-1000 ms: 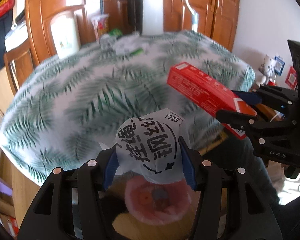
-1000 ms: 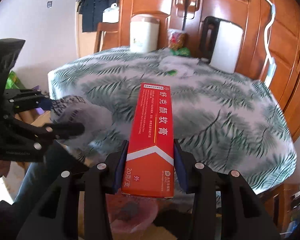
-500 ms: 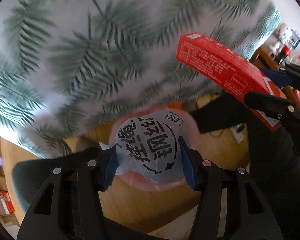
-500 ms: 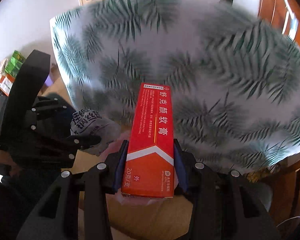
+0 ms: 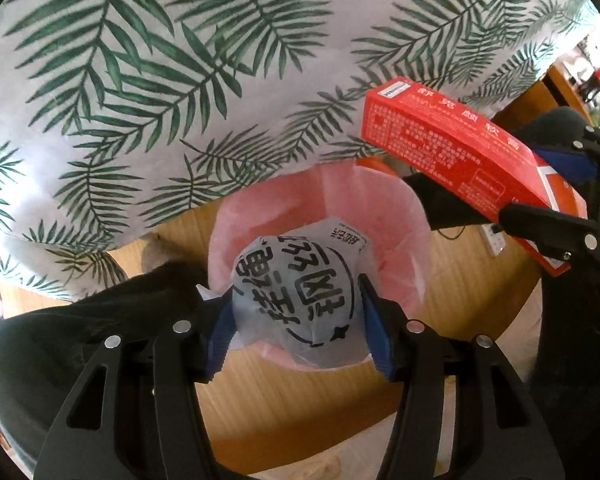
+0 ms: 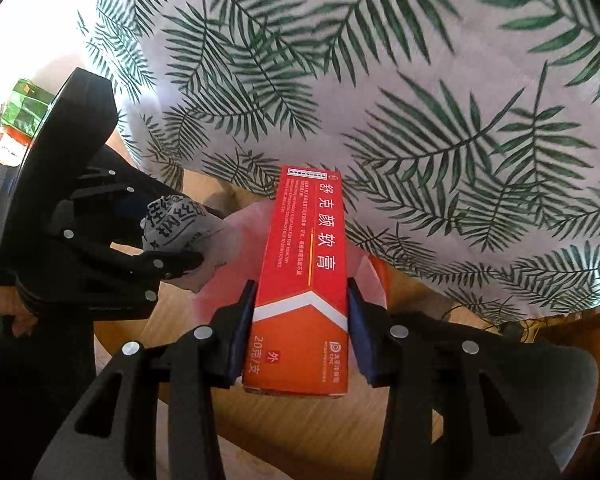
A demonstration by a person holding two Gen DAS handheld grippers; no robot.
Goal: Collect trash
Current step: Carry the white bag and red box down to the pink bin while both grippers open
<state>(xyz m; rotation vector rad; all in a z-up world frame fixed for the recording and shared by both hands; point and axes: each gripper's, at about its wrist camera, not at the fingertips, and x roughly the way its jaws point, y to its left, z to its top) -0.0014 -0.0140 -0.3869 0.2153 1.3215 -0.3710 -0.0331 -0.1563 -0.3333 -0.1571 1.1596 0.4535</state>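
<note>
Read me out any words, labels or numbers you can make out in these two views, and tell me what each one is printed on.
"舒克颜软膏": large white characters down the face of the red box, held in the right gripper.
"20克/支" and "外": near the box's lower end.
Small white print along the box's side and top label: too small to read.
Big black characters on the crumpled wrapper between the left gripper fingers: distorted by creases, not reliably readable.
</note>
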